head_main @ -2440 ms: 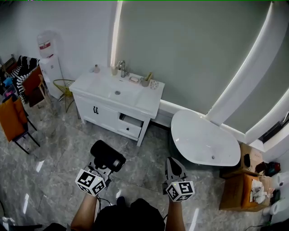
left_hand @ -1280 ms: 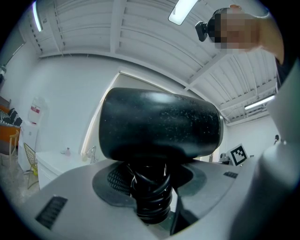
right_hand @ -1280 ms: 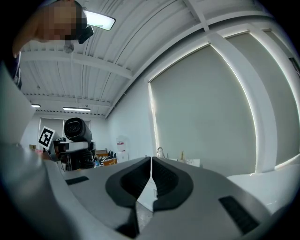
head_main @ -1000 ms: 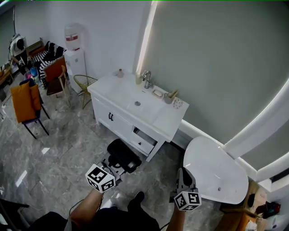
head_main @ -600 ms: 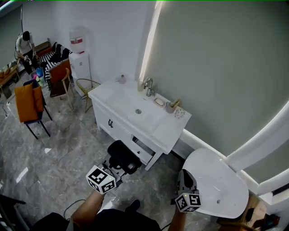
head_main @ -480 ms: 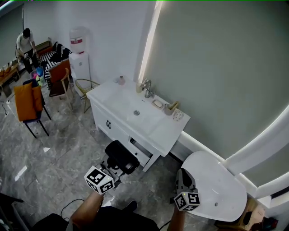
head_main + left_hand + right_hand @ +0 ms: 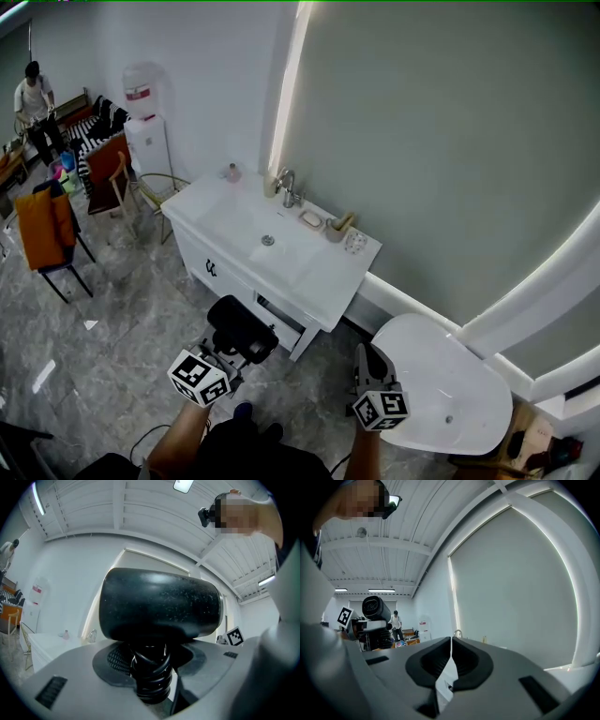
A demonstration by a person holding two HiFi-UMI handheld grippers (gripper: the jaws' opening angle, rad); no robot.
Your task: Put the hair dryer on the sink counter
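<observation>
Gripping the hair dryer (image 7: 241, 327) by its cord-wrapped handle, your left gripper (image 7: 232, 351) carries it upright, with the black barrel lying crosswise just above the jaws. You have it over the floor (image 7: 122, 328), in front of the sink counter (image 7: 330, 281) and near its front edge, not on it. To the right, beside the white bathtub (image 7: 441, 386), your right gripper (image 7: 367, 365) is clenched on nothing.

Tally of the bathroom corner
Two tongs: left tongs (image 7: 232, 349), right tongs (image 7: 364, 364); one hair dryer (image 7: 240, 326); one white desk (image 7: 323, 281), bearing one faucet (image 7: 286, 186), one bottle (image 7: 232, 172), one soap dish (image 7: 311, 218), one grey cup (image 7: 334, 232), one white cup (image 7: 354, 242); one bathtub (image 7: 441, 394); one water dispenser (image 7: 145, 131); three chairs: orange chair (image 7: 42, 230), brown chair (image 7: 108, 169), wire chair (image 7: 155, 190); one person (image 7: 33, 98) far off.
</observation>
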